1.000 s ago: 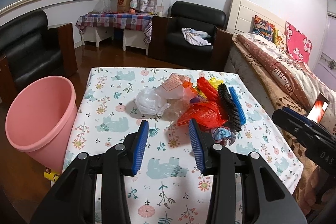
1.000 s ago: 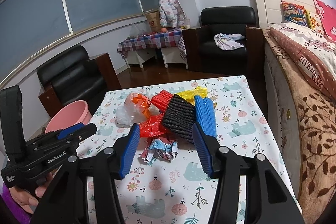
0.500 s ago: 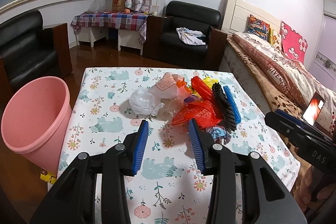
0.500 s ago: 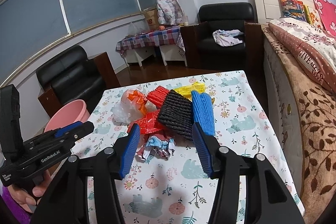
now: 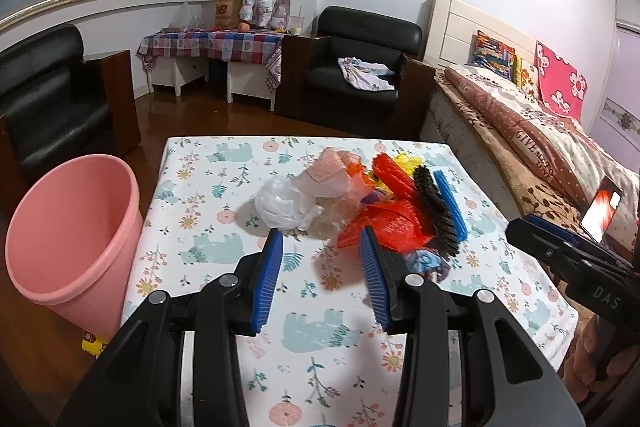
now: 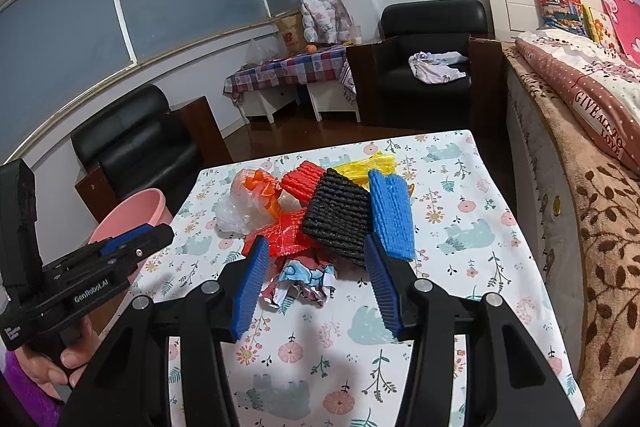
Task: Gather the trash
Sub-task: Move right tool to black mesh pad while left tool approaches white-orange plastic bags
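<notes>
On table (image 6: 460,195), trash heap (image 6: 340,215), pink bin (image 5: 76,235)

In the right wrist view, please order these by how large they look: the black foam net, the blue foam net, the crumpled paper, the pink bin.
1. Black foam net, largest.
2. Blue foam net.
3. Crumpled paper and pink bin look alike; the bin is farther away and partly hidden, so I leave them unranked.

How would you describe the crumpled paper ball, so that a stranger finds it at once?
Start at the table with the bear-print cloth and find the trash pile at its middle. The paper ball lies at the pile's near edge, just beyond the right gripper. It is the only crumpled printed paper, pale blue, pink and white; its neighbours are plain foam nets and plastic bags.
</notes>
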Motion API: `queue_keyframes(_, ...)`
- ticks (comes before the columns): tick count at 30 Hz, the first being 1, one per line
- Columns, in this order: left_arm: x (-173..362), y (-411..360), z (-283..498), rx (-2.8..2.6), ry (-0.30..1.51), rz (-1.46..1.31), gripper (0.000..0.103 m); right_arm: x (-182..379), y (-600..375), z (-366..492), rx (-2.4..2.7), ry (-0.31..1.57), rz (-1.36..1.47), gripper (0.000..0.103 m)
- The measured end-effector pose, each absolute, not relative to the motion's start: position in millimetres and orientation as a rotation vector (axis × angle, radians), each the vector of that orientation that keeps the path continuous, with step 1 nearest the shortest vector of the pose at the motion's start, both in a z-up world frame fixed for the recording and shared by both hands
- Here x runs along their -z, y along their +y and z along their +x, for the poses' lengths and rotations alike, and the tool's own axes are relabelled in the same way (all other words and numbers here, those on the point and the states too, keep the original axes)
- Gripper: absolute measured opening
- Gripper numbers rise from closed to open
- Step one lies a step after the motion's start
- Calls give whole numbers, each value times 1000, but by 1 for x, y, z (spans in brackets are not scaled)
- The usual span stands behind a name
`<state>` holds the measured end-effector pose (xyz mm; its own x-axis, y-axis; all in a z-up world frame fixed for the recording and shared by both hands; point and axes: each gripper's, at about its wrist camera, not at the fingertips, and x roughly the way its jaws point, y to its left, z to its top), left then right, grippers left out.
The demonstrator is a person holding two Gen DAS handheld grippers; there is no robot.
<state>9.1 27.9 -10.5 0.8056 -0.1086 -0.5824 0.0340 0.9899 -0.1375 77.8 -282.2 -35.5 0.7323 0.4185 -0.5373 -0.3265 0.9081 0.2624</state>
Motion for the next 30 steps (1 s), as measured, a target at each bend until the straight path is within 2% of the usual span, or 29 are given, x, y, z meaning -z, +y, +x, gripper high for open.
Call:
queue_keyframes(21, 26, 65, 65, 74, 708, -233, 41, 46, -269, 112, -456, 643, 178, 47)
queue_keyframes(30, 4, 26, 97, 172, 684, -139, 41, 53, -266, 134, -466, 671, 196, 47)
